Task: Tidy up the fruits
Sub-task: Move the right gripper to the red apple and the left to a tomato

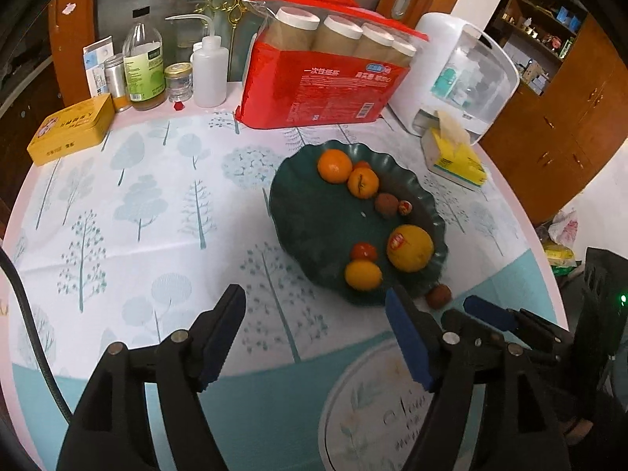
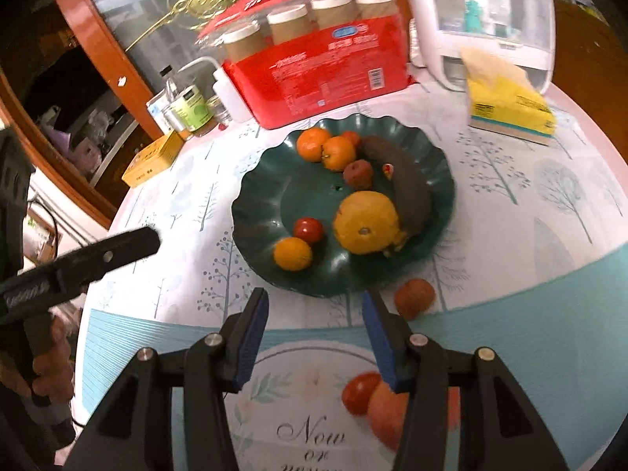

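Note:
A dark green scalloped plate [image 1: 314,219] [image 2: 271,196] holds two oranges [image 1: 334,165], a large yellow citrus [image 1: 410,248] [image 2: 366,223], a small yellow-orange fruit [image 1: 363,274] [image 2: 293,253], a small tomato [image 2: 309,229], a brown fruit [image 2: 358,173] and a dark banana [image 2: 408,188]. A brown fruit [image 1: 439,296] [image 2: 414,298] lies on the cloth just outside the plate's near rim. A tomato [image 2: 359,392] and an apple [image 2: 388,412] lie near my right gripper [image 2: 314,337], which is open and empty. My left gripper [image 1: 314,337] is open and empty, short of the plate.
A red pack of paper cups [image 1: 325,78], bottles [image 1: 143,70], a yellow tin [image 1: 70,129], a tissue pack [image 1: 455,153] and a white appliance [image 1: 459,74] stand at the back of the round table. The right gripper shows in the left wrist view [image 1: 494,314].

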A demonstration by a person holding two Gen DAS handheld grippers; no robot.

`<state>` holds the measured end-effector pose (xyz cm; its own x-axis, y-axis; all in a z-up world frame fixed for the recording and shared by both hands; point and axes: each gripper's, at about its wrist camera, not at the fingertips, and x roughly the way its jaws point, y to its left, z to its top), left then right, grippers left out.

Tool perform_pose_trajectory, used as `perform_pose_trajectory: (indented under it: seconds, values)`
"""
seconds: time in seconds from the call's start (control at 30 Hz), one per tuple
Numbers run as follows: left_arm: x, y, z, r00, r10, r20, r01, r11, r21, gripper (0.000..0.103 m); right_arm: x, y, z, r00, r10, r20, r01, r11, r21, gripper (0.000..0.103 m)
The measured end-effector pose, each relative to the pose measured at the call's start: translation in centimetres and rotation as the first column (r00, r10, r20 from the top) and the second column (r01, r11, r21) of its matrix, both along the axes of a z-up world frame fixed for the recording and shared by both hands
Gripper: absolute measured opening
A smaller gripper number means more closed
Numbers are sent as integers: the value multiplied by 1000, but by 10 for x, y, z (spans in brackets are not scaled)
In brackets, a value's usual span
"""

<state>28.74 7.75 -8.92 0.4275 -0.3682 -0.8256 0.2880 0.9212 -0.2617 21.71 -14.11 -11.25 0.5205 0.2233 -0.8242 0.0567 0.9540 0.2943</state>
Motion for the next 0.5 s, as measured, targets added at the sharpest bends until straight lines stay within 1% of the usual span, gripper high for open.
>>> perform_pose_trajectory:
  seconds: [0.17,0.3,0.5]
  values:
    - [-28,10,7,1000,-15,-22,14,999,-30,74,-25,-5,10,998,-58,6,58,998,-15,50]
    - [-51,12,8,999,-43,-27,42,999,-25,75,-46,-9,15,995,-104,7,104,994,-16,50]
    - [-81,8,2,994,-87,-63,86,996,-23,75,-73,-11,18,990,-140,9,140,990,-26,50]
